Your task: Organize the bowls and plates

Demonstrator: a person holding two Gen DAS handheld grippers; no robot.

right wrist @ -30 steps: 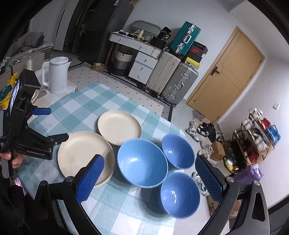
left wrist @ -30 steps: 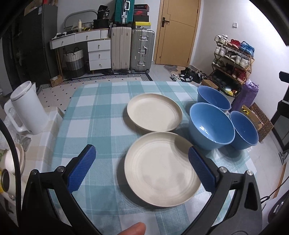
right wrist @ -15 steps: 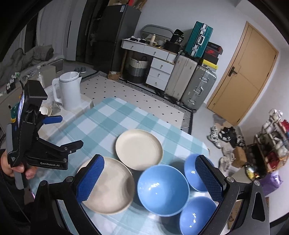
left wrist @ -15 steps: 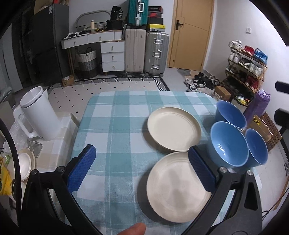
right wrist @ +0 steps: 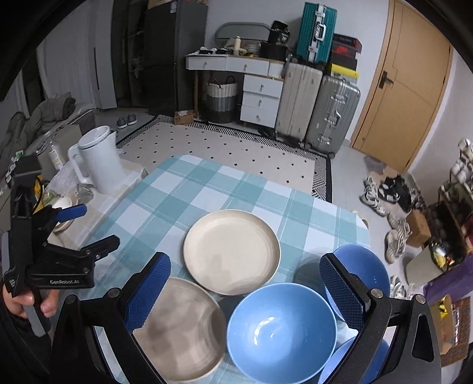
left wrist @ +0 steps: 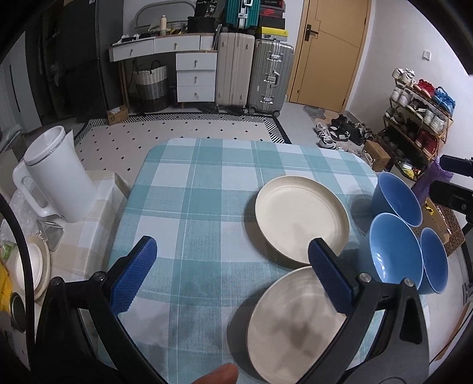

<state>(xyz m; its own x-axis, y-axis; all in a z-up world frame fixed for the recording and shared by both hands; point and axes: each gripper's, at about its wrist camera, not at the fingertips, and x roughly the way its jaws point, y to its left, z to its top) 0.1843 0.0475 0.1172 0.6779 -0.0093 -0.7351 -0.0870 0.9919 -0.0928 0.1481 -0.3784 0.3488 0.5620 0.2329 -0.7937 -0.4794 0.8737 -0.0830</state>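
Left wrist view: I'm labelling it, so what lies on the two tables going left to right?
White kettle → far cream plate → big blue bowl → small blue bowl.

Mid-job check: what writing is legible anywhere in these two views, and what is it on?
"GenRobot.AI", roughly, the last letters unsure: on the left hand-held gripper body, right wrist view.
Black sign on the dresser: white marks, too small to read.
Shoe boxes above the suitcases: labels blurred.
Plates, bowls: no text.
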